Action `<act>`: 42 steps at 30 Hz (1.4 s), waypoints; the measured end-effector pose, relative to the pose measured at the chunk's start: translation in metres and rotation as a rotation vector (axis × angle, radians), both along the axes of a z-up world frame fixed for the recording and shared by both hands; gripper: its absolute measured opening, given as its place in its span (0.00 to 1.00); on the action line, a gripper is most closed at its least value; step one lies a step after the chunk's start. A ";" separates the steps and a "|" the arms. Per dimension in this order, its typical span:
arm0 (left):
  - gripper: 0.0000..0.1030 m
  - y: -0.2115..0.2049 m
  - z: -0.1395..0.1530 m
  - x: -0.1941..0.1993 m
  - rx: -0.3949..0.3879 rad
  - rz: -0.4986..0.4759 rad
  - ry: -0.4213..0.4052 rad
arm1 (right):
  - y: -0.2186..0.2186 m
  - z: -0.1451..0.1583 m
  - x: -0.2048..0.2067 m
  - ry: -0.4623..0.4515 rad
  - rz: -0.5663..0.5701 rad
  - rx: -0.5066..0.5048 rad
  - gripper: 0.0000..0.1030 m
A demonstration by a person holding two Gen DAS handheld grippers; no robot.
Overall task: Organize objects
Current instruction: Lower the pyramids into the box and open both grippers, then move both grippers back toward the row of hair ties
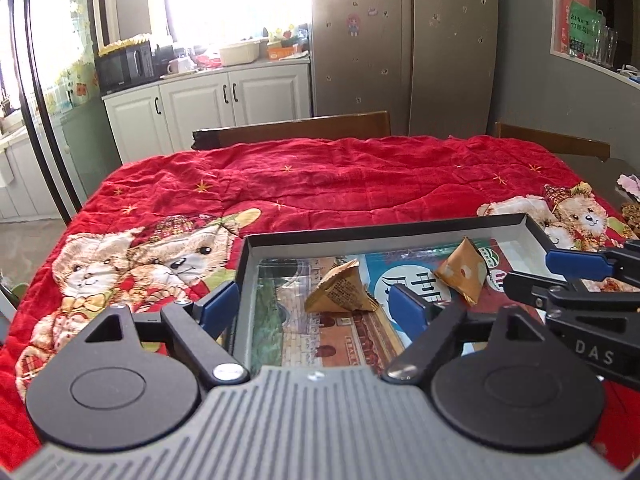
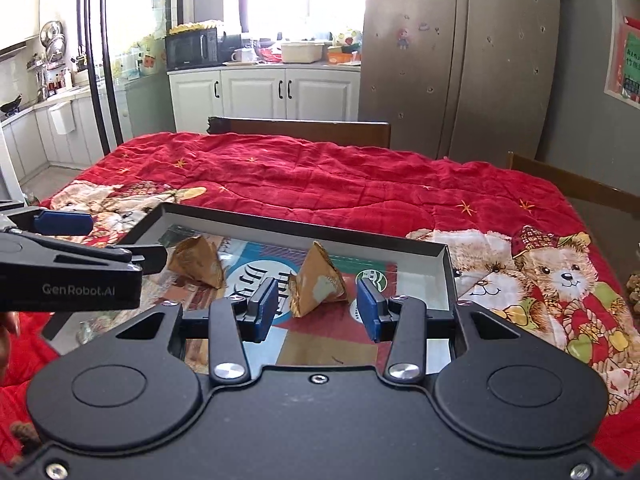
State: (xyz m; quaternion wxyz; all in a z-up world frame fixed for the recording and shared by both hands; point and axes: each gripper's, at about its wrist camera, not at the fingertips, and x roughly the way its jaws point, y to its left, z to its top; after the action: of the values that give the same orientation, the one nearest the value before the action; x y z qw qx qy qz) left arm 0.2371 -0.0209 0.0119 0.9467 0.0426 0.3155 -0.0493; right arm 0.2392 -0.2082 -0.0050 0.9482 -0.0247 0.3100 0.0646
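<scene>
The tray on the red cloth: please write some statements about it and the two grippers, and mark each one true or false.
1. Two brown pyramid packets, left packet and right packet, lie in the tray. True.
2. The left gripper is clamped on a packet. False: its jaws stand open, nothing pressed.
3. The right gripper has a packet ahead, between its fingers. True.
4. The tray sits on bare wood. False: on a red bear-print cloth.

Both wrist views look closely, angled down, across the shared tray (image 1: 384, 225) toward kitchen cabinets (image 2: 264, 94)
</scene>
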 end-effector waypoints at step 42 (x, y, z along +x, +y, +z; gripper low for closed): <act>0.92 0.063 -0.028 -0.151 0.000 -0.153 0.042 | 0.001 -0.010 -0.191 -0.029 0.230 -0.047 0.36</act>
State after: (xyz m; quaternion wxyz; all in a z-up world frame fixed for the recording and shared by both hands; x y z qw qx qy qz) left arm 0.0863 0.0418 -0.0157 0.9333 0.0654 0.3312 -0.1222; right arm 0.0485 -0.2075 -0.0154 0.9381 -0.0832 0.2927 0.1655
